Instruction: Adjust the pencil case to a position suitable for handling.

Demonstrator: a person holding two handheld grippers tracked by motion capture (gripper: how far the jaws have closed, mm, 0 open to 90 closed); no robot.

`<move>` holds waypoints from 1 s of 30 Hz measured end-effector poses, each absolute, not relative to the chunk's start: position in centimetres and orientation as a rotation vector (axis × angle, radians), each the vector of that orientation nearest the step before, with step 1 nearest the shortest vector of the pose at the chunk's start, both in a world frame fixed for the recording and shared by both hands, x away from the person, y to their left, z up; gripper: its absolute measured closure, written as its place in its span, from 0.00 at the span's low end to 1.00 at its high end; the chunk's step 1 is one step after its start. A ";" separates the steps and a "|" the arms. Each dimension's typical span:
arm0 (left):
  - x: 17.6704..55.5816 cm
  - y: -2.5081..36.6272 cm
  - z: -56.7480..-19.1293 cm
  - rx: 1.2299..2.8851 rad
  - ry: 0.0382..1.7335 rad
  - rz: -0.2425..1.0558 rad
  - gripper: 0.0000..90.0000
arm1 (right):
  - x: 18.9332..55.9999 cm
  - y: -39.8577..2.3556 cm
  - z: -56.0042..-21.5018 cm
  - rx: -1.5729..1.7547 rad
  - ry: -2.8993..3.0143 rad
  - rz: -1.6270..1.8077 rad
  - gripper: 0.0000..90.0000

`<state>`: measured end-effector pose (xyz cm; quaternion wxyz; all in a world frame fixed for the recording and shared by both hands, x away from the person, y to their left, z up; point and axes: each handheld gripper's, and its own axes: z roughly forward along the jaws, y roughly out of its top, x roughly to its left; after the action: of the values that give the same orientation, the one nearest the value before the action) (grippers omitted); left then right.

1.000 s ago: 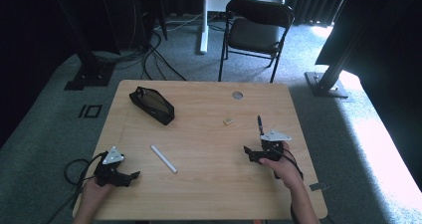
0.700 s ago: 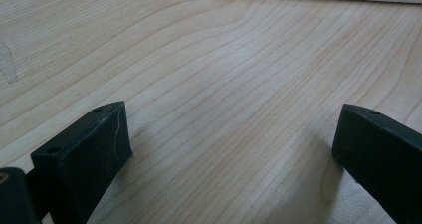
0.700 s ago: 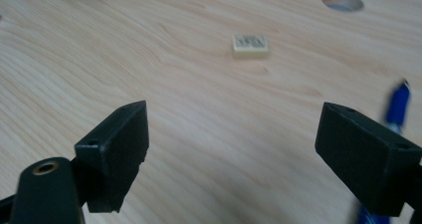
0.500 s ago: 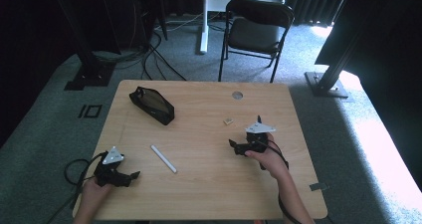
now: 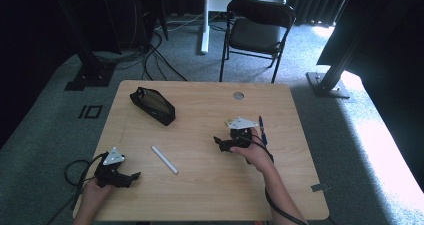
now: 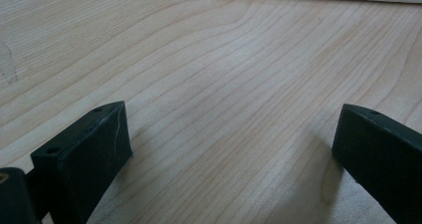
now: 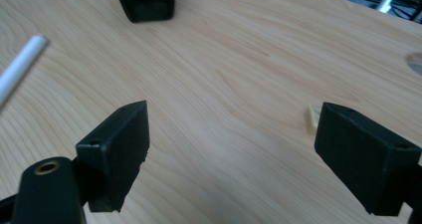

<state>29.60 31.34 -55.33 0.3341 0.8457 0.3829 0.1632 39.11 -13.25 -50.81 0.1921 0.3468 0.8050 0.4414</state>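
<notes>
Since the earlier frame we see the right gripper (image 5: 223, 144) has slid leftward off the blue pen (image 5: 261, 129), now just behind it. Both it and the left gripper (image 5: 131, 178) stand spread wide, gripping nothing; a white stick (image 5: 164, 159) lies between them, a black pouch (image 5: 152, 105) farther ahead.

Pale wood-grain table (image 5: 200, 110) carrying a black pouch (image 5: 152, 105), a white stick (image 5: 164, 159), a blue pen (image 5: 262, 129) and a small cream scrap (image 7: 312, 118); both grippers black, left (image 5: 131, 177) and right (image 5: 218, 142), each topped by a grey plate.

Wide-apart black jaws over wooden table (image 7: 239, 74); white stick (image 7: 20, 67), black case (image 7: 147, 2), small beige scrap (image 7: 312, 118).
</notes>
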 end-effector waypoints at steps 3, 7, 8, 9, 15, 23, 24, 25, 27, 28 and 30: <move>29.6 31.3 -55.3 2.207 0.999 0.426 0.02 | 39.3 -12.6 -50.7 0.963 2.266 1.258 0.15; 29.6 31.3 -55.3 2.207 0.999 0.426 0.02 | 39.9 -10.8 -50.7 0.938 2.284 1.273 0.15; 29.6 31.3 -55.3 2.207 0.999 0.426 0.02 | 40.1 -10.5 -50.7 0.936 2.288 1.278 0.16; 29.6 31.3 -55.3 2.207 0.999 0.426 0.02 | 40.1 -10.5 -50.7 0.936 2.288 1.278 0.16; 29.6 31.3 -55.3 2.207 0.999 0.426 0.02 | 40.9 -8.4 -51.0 0.907 2.311 1.283 0.16; 29.6 31.3 -55.3 2.207 0.999 0.426 0.02 | 42.0 -5.9 -51.3 0.866 2.339 1.313 0.17; 29.6 31.3 -55.3 2.207 0.999 0.426 0.02 | 42.2 -5.5 -51.4 0.863 2.342 1.312 0.17; 29.6 31.3 -55.3 2.207 0.999 0.426 0.02 | 42.4 -5.2 -51.4 0.858 2.339 1.315 0.17; 29.6 31.3 -55.3 2.208 0.999 0.426 0.02 | 42.6 -4.7 -51.4 0.857 2.341 1.327 0.17; 29.6 31.3 -55.3 2.207 1.000 0.426 0.02 | 42.8 -4.4 -51.4 0.858 2.343 1.332 0.17; 29.6 31.3 -55.3 2.207 0.999 0.426 0.02 | 43.0 -3.8 -51.5 0.859 2.347 1.336 0.17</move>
<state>29.60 31.34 -55.33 0.3342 0.8456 0.3829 0.1632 42.98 -3.83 -51.46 0.1532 0.2995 0.8183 0.4660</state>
